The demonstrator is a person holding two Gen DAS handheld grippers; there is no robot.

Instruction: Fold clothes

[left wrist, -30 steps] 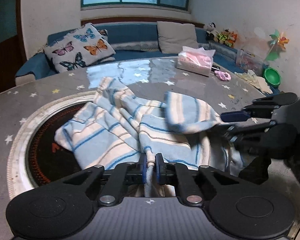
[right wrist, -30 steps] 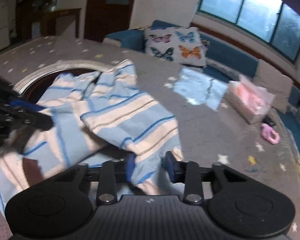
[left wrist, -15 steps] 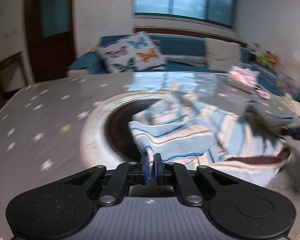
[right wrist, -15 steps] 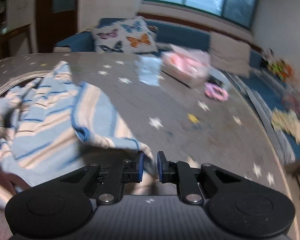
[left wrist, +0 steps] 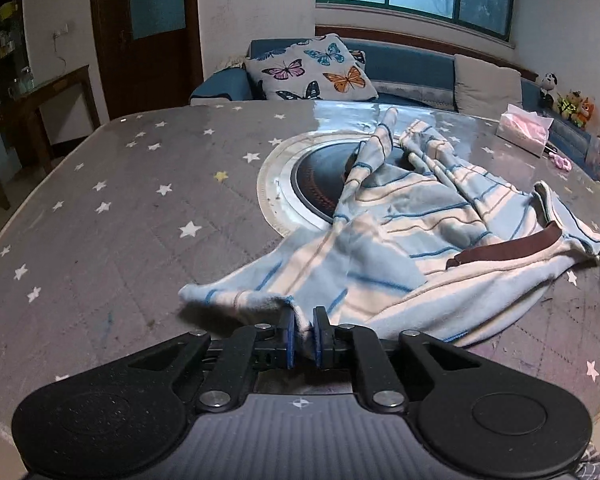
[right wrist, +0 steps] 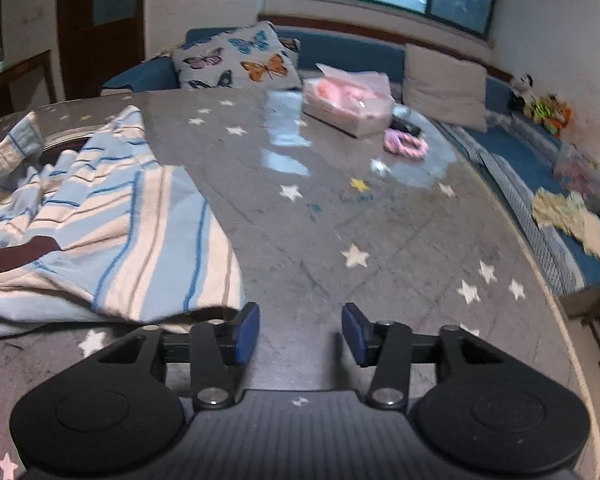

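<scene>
A light blue and cream striped garment (left wrist: pixel 420 232) with a brown neckband (left wrist: pixel 508 248) lies spread over the star-print table (left wrist: pixel 100 240). My left gripper (left wrist: pixel 304 336) pinches the garment's near-left corner; a fold of cloth stands between the blue pads and the jaws are just beginning to open. In the right wrist view the same garment (right wrist: pixel 120 232) lies on the left, its edge ending just beside the left fingertip (right wrist: pixel 246 332). My right gripper (right wrist: pixel 300 332) is opening, with only bare table between its fingers.
A round dark inset with a pale ring (left wrist: pixel 312 184) sits mid-table, partly under the garment. A pink tissue box (right wrist: pixel 348 104) and a pink ring-shaped item (right wrist: pixel 404 144) lie at the far right. A blue sofa with a butterfly cushion (left wrist: pixel 312 68) stands behind the table.
The left gripper has carried its corner to the left, drawing the garment out flat. The right gripper has let go of the cloth it held and its jaws have spread apart.
</scene>
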